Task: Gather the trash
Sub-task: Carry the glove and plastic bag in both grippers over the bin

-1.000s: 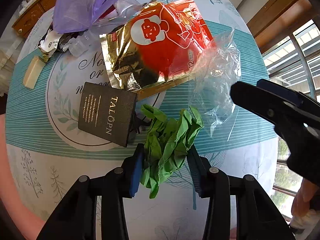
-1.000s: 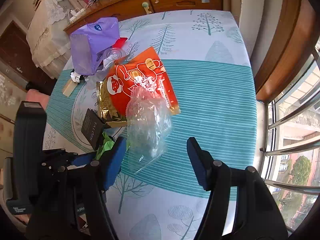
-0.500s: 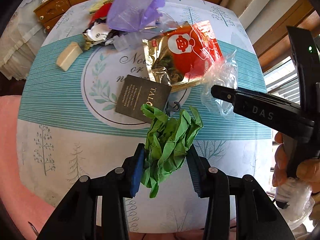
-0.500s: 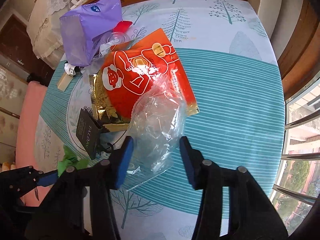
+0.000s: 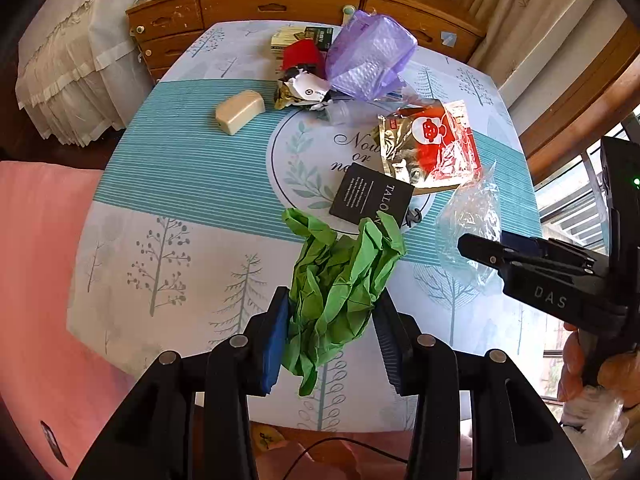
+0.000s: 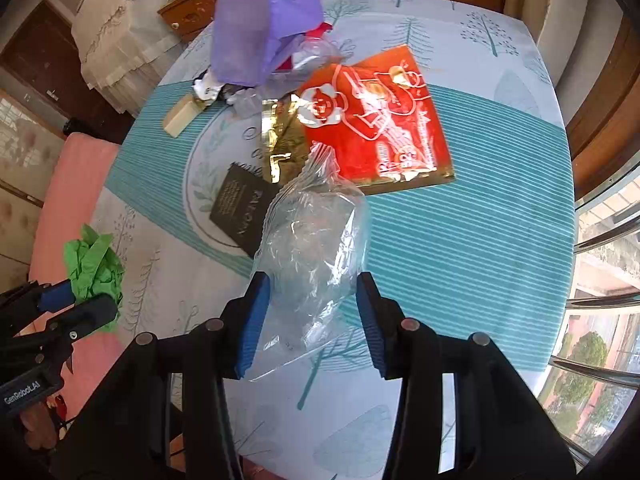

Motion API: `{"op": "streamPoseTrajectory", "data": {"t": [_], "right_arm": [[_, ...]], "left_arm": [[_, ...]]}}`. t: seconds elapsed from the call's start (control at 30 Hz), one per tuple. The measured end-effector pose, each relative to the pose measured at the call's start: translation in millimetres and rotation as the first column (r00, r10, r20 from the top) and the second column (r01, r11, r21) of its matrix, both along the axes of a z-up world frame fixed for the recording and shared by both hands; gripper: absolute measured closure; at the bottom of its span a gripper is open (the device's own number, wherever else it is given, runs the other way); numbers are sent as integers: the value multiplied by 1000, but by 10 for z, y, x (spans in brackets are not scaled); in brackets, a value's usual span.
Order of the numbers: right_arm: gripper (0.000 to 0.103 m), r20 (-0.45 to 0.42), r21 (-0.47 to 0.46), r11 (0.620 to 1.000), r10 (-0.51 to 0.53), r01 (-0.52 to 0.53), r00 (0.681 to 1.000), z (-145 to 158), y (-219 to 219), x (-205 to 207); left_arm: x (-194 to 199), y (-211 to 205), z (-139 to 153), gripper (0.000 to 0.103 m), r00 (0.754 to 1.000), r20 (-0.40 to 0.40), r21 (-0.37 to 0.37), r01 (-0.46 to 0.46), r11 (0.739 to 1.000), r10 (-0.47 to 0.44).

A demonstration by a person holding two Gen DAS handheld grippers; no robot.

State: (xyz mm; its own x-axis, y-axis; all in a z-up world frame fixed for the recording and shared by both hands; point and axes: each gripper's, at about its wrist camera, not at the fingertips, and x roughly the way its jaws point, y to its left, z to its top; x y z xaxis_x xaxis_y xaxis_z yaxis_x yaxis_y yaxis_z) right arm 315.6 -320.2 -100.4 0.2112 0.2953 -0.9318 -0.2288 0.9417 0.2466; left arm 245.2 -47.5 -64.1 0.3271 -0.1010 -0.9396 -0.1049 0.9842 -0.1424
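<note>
A crumpled green wad (image 5: 340, 272) hangs above the table's near edge, and my left gripper (image 5: 331, 296) is shut on it. In the right wrist view the green wad (image 6: 94, 268) and left gripper (image 6: 80, 304) show at the left, over the table's edge. A clear plastic bag (image 6: 316, 236) sits between the blue pads of my right gripper (image 6: 312, 280), which press on both its sides. In the left wrist view the right gripper (image 5: 488, 246) reaches in from the right onto the clear bag (image 5: 468, 216).
On the patterned tablecloth (image 6: 480, 240) lie a red and gold snack bag (image 6: 376, 120), a black card (image 6: 240, 208), a purple bag (image 6: 260, 28), a cream block (image 6: 182, 118) and crumpled wrappers (image 5: 304, 88). A wooden dresser (image 5: 280, 0) stands behind, a pink cushion (image 5: 36, 260) at the left, window rails (image 6: 600, 240) at the right.
My left gripper has lifted and pulled back from the table's middle with the green wad. My right gripper moved over the clear bag and its jaws closed in on it.
</note>
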Motion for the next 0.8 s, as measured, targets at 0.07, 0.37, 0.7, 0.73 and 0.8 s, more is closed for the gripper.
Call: {"op": "streamPoseTrajectory", "data": {"t": [0.07, 0.37, 0.7, 0.73, 0.8], "right_arm": [[62, 16, 3, 1000, 16, -16, 1000, 107, 147, -137], [62, 94, 19, 1000, -10, 9, 996, 572, 802, -877], [62, 135, 0, 996, -86, 87, 987, 685, 1605, -1996], [62, 139, -4, 996, -85, 86, 987, 672, 1676, -2118], [62, 141, -14, 996, -88, 90, 986, 621, 1812, -2340]], "left_arm": [[-104, 101, 57, 62, 1000, 17, -7, 3, 1000, -3], [-726, 583, 244, 62, 990, 76, -2, 122, 993, -121], [-1648, 1352, 102, 62, 978, 87, -17, 190, 982, -188], [-1732, 1399, 55, 62, 978, 81, -21, 197, 980, -194], [-1902, 1485, -67, 62, 976, 61, -26, 210, 977, -208]]}}
